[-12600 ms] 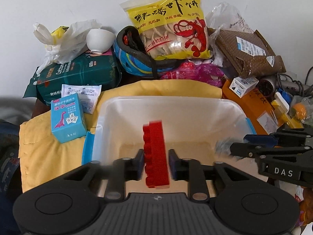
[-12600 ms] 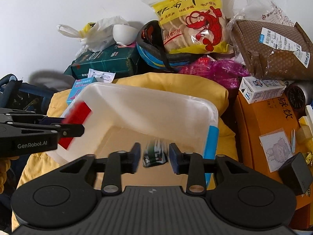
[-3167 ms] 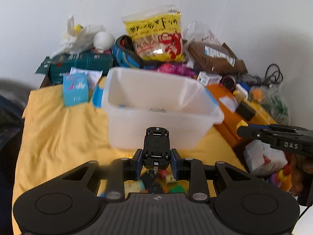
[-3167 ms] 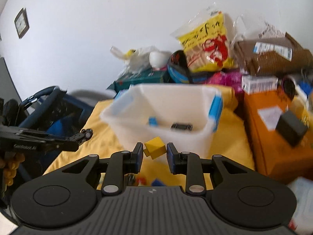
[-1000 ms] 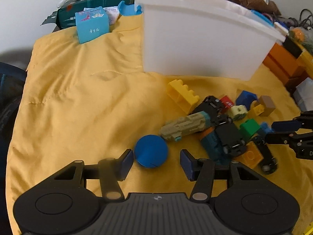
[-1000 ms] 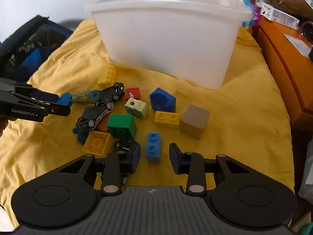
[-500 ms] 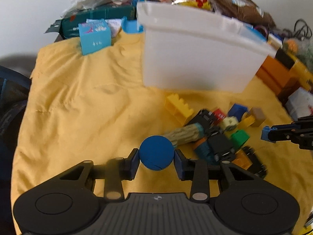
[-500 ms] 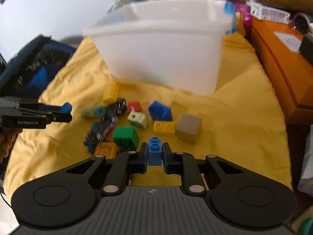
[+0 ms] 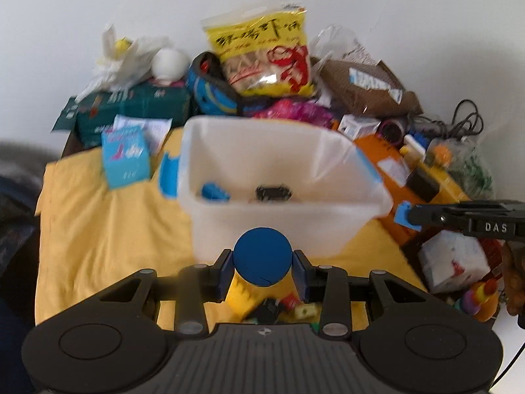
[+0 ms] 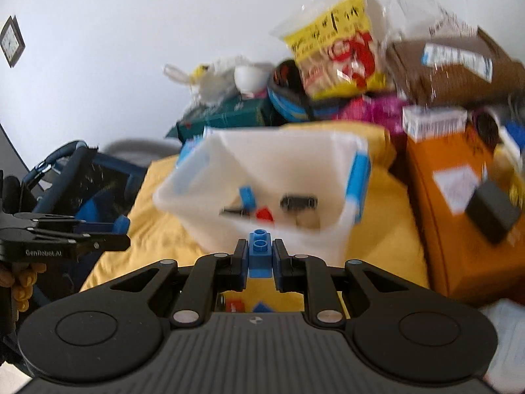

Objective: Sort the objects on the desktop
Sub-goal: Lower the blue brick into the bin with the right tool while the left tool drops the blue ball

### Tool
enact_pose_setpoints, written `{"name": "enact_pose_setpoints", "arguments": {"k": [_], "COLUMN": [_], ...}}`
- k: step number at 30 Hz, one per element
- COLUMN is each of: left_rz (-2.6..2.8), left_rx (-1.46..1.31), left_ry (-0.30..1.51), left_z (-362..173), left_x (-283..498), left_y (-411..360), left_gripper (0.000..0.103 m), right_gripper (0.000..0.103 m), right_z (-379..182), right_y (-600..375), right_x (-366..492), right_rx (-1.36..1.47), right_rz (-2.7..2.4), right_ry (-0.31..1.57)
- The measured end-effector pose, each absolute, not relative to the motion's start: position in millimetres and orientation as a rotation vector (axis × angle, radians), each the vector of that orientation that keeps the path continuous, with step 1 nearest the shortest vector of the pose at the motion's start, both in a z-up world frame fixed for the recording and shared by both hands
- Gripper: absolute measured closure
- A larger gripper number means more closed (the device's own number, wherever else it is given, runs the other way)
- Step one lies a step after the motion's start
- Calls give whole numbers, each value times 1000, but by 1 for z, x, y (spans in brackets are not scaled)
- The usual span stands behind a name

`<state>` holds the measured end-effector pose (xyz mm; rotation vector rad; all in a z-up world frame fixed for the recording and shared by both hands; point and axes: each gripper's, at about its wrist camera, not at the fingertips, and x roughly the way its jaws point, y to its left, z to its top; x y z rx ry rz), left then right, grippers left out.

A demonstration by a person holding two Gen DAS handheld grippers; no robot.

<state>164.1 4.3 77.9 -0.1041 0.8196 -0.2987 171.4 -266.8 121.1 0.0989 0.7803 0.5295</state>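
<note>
A: Yellow quilted cloth (image 9: pixel 108 229) is covering the counter. On it, the white translucent plastic bin with blue side clips (image 9: pixel 288 226) is standing open-topped, already holding a few small toys. Clutter is piling behind it against the wall.

B: Left gripper (image 9: pixel 262 271)?

A: Its fingers are clamping the round dark-blue ball (image 9: pixel 262 256), which is riding in front of the bin's near wall, about level with the rim. A round thing, so no long axis and no heading to note.

B: Right gripper (image 10: pixel 261 262)?

A: Fingers are pinching the small blue two-stud plastic brick (image 10: pixel 260 256) by its flanks, just short of the bin's near rim. Its long axis is running along the fingers, towards the bin; the two studs are facing up.

B: Doing the step well?

A: Judging: both loads are needing to clear the rim before any release. Carrying each well over the bin's mouth, then lowering, is wise; the ball is likely to bounce or roll if dropped from height. Keeping the two grippers apart over the opening is avoiding a clash.
</note>
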Motion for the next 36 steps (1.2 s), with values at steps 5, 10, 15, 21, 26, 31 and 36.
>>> {"name": "enact_pose_setpoints", "arguments": {"k": [5,10,15,21,26,31,36], "left_rz": [-312,-311,-295,-275,-265,-250,-213], "left_rx": [-105,-134,-105,-88,-80,-72,-32], "left_ry": [820,840,856,881,895,905,885], "left_z": [99,111,115,113,108,103,101], "left_x": [193,223,247,265,273,278,276], "left_y": [-3,-7,-15,-18,-20,-22,-25], "left_gripper": [62,62,62,62,62,62,49], "right_gripper": [85,85,85,85,85,83,56], "right_z": [145,153,154,149,139,131,130], "right_y": [-262,-259,-252,-245,-242,-242,-242], "right_x": [199,227,245,259,266,277,280], "right_rx": [79,90,81,58,55,58,38], "right_rz": [532,520,503,497,486,463,457], "right_ry": [762,796,817,845,874,897,885]}}
